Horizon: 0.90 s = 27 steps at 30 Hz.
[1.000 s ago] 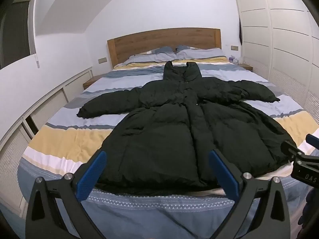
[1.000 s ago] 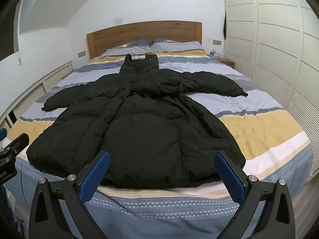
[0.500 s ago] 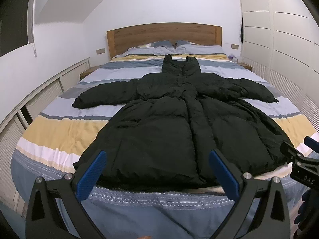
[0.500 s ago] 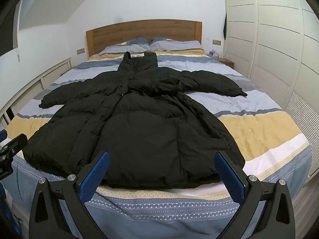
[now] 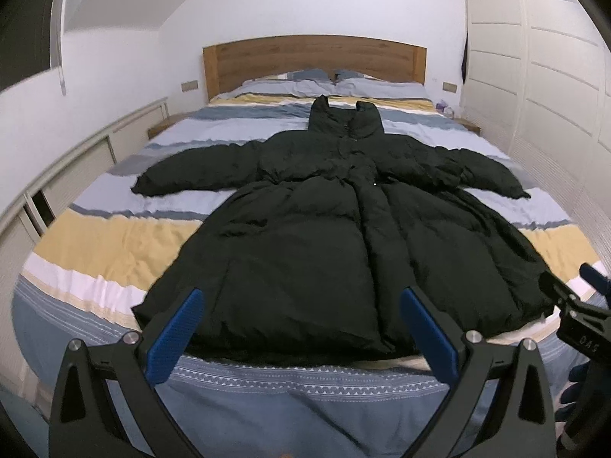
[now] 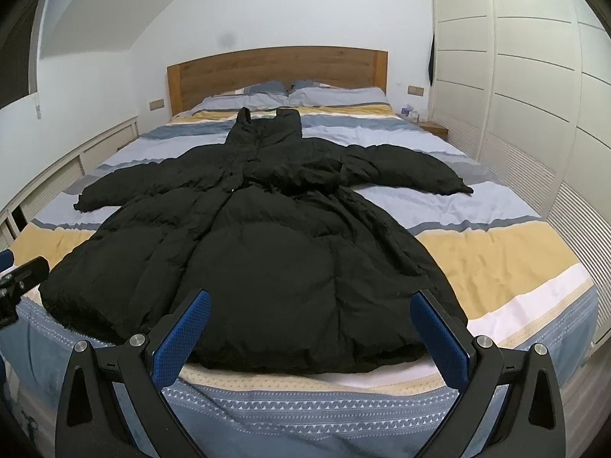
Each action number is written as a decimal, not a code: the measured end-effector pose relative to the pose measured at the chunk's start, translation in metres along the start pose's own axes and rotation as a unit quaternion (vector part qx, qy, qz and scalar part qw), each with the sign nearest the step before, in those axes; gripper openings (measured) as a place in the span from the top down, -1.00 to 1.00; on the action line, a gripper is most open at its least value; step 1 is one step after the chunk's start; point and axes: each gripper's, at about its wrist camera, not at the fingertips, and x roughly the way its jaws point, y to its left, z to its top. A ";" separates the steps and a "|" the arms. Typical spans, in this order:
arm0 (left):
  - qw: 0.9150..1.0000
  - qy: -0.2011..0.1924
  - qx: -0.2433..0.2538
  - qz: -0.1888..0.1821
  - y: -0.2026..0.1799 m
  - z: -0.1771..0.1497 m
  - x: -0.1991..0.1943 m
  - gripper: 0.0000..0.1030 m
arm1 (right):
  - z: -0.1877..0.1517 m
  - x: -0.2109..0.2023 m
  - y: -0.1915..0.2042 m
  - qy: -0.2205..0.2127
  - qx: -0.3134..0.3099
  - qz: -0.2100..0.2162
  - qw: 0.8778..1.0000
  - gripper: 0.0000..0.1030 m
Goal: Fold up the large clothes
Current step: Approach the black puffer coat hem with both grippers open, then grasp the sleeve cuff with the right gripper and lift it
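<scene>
A bed with a striped duvet in blue, yellow, white and grey fills most of both views, its wooden headboard at the top centre of the frame and two pillows lying just below that board. To the right of the frame stands a white panelled wardrobe, and low white cabinets run along the left edge. A long black puffer coat lies flat and face up on the duvet, spread across the middle of the bed. Its long axis runs from the lower centre of the frame to the upper centre: the wide hem sits at the near edge of the mattress and the collar points toward the headboard. Both sleeves reach out sideways, one sleeve toward the left of the frame and the other sleeve toward the right. The left gripper hangs at the bottom of its view over the hem with its blue pads wide apart and nothing between them. The right gripper hangs likewise over the hem in its own view, jaws spread wide and empty.
</scene>
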 end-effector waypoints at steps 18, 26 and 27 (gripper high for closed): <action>1.000 0.018 -0.003 0.017 0.021 0.026 0.053 -1.00 | 0.033 0.057 -0.041 0.024 0.013 0.004 1.000 -0.99; 1.000 0.016 -0.003 0.003 0.021 0.065 0.082 -1.00 | 0.077 0.110 -0.104 0.032 0.051 -0.023 0.998 -0.99; 1.000 0.017 -0.003 -0.002 0.020 0.071 0.088 -1.00 | 0.084 0.118 -0.114 0.031 0.054 -0.029 0.998 -0.99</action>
